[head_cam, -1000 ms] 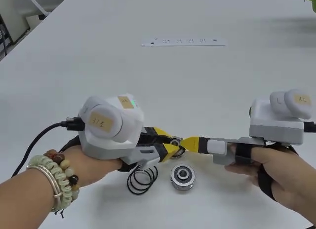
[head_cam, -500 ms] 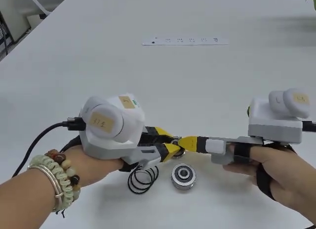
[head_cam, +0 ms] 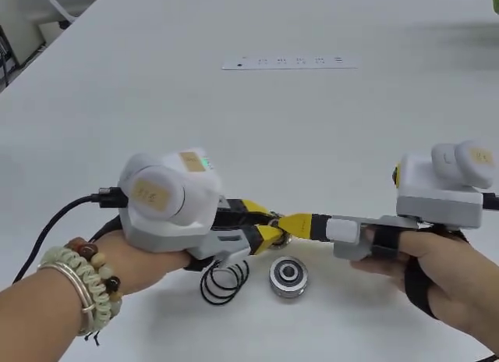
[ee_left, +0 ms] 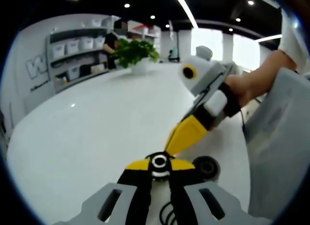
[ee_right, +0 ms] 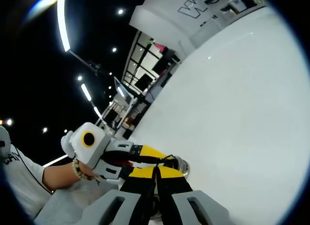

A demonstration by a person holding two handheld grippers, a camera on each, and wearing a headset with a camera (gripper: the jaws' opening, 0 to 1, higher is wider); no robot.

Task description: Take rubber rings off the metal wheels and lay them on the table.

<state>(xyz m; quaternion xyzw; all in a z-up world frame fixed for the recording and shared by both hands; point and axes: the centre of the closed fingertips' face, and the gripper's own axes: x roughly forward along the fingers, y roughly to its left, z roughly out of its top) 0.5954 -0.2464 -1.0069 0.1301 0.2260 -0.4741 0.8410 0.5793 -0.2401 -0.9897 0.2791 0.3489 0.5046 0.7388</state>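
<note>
My left gripper [head_cam: 271, 234] is shut on a small metal wheel [ee_left: 159, 162], held just above the white table [head_cam: 234, 128]. From the right, my right gripper [head_cam: 288, 225] meets that wheel with its yellow tips pressed together. In the right gripper view a thin black rubber ring [ee_right: 166, 159] loops off the wheel [ee_right: 180, 165] at the tips of my right gripper [ee_right: 156, 169], which looks pinched on it. A second metal wheel [head_cam: 288, 276] lies flat on the table just below the jaws. A small pile of black rubber rings [head_cam: 224, 284] lies to its left.
A white power strip [head_cam: 288, 63] lies far back on the table. A black cable [head_cam: 54, 221] trails from the left gripper toward the left edge. A potted plant [ee_left: 133, 50] stands at the table's far end in the left gripper view.
The left gripper has sunk a little and rolled slightly. The right gripper's tips stay at the held wheel. The loose wheel and the rings have not moved.
</note>
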